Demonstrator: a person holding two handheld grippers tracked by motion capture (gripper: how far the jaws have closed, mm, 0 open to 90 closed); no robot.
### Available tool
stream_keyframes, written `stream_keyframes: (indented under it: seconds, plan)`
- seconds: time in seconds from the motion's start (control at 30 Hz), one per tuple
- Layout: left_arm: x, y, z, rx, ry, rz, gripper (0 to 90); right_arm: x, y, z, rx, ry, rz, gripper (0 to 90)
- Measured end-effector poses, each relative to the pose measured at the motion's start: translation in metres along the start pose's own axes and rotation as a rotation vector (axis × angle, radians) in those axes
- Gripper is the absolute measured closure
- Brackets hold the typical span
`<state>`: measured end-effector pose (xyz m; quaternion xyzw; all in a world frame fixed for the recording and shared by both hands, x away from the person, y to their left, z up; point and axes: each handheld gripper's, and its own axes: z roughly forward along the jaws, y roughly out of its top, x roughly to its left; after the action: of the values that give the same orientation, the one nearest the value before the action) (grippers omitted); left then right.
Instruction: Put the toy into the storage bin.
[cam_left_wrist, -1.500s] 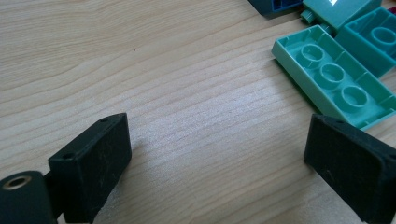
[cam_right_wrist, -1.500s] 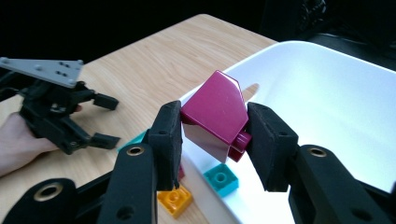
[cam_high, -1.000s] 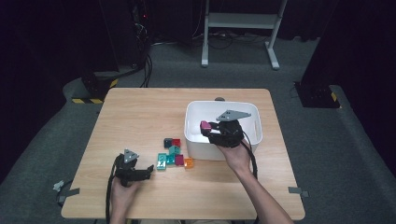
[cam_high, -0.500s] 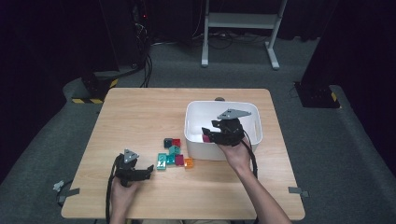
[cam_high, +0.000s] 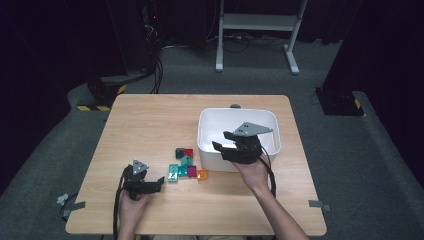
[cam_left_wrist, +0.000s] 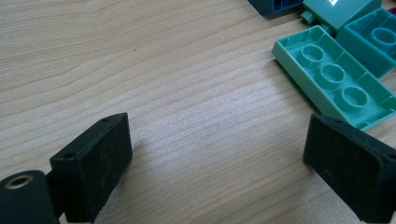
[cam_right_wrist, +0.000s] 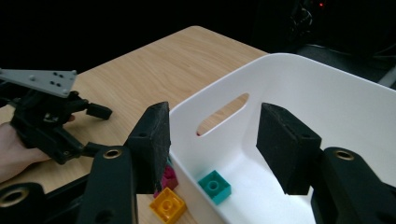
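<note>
My right gripper (cam_high: 226, 145) hangs over the near wall of the white plastic bin (cam_high: 207, 131); its jaws have just been opening, nothing between them. A small teal brick (cam_right_wrist: 214, 185) lies inside the bin. My left gripper (cam_high: 159, 182) rests open on the wooden table (cam_high: 150, 125), near a flat mint-green brick (cam_left_wrist: 331, 79).

Right gripper (cam_right_wrist: 212, 149) jaws just opened, nothing between the pads, straddling the white bin's (cam_right_wrist: 327, 102) wall. Teal brick (cam_right_wrist: 214, 186) lies inside; orange brick (cam_right_wrist: 168, 204) outside.
</note>
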<state>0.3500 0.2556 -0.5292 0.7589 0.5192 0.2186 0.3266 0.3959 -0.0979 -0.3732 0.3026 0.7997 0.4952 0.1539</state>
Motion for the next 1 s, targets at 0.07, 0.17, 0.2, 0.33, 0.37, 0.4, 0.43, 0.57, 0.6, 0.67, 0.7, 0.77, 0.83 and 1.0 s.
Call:
stream_keyframes:
  seconds: [0.07, 0.17, 0.2, 0.33, 0.37, 0.4, 0.43, 0.57, 0.6, 0.67, 0.7, 0.77, 0.83, 1.0]
  plan:
    - [0.000, 0.000, 0.000, 0.000, 0.000, 0.000, 8.0, 0.006, -0.001, -0.001, -0.008, 0.014, -0.012, 44.5]
    - [0.000, 0.000, 0.000, 0.001, 0.000, 0.000, 8.0, 0.015, -0.003, -0.002, -0.016, 0.038, -0.019, 44.5]
    - [0.000, 0.000, 0.000, 0.001, 0.000, 0.001, 8.0, 0.018, -0.005, -0.002, -0.017, 0.047, -0.024, 44.5]
    - [0.000, 0.000, 0.000, 0.000, 0.000, 0.000, 8.1, 0.029, -0.013, 0.002, -0.006, 0.075, -0.033, 44.4]
    - [0.000, 0.000, 0.000, 0.000, 0.000, 0.000, 8.0, 0.032, -0.016, 0.004, -0.002, 0.080, -0.034, 44.4]
    - [0.000, 0.000, 0.000, 0.000, 0.000, 0.000, 8.0, 0.034, -0.019, 0.005, 0.003, 0.083, -0.034, 44.4]
    - [0.000, 0.000, 0.000, 0.000, 0.000, 0.000, 8.0, 0.036, -0.021, 0.007, 0.008, 0.085, -0.039, 44.4]
    - [0.000, 0.000, 0.000, 0.001, 0.000, 0.001, 8.0, 0.043, -0.033, 0.015, 0.031, 0.093, -0.040, 44.3]
    - [0.000, 0.000, 0.000, 0.001, 0.000, 0.001, 8.0, 0.045, -0.037, 0.017, 0.038, 0.096, -0.036, 44.2]
    - [0.000, 0.000, 0.000, 0.001, 0.000, 0.001, 8.0, 0.048, -0.043, 0.022, 0.055, 0.101, -0.035, 44.1]
    - [0.000, 0.000, 0.000, 0.001, 0.000, 0.001, 8.1, 0.050, -0.047, 0.025, 0.064, 0.100, -0.040, 44.1]
    - [0.000, 0.000, 0.000, 0.001, 0.000, 0.001, 8.0, 0.053, -0.054, 0.031, 0.080, 0.100, -0.042, 44.1]
    - [0.000, 0.000, 0.000, 0.001, 0.000, 0.001, 8.0, 0.055, -0.060, 0.036, 0.093, 0.097, -0.045, 44.1]
    - [0.000, 0.000, 0.000, 0.001, 0.000, 0.001, 8.0, 0.056, -0.075, 0.049, 0.122, 0.086, -0.032, 43.9]
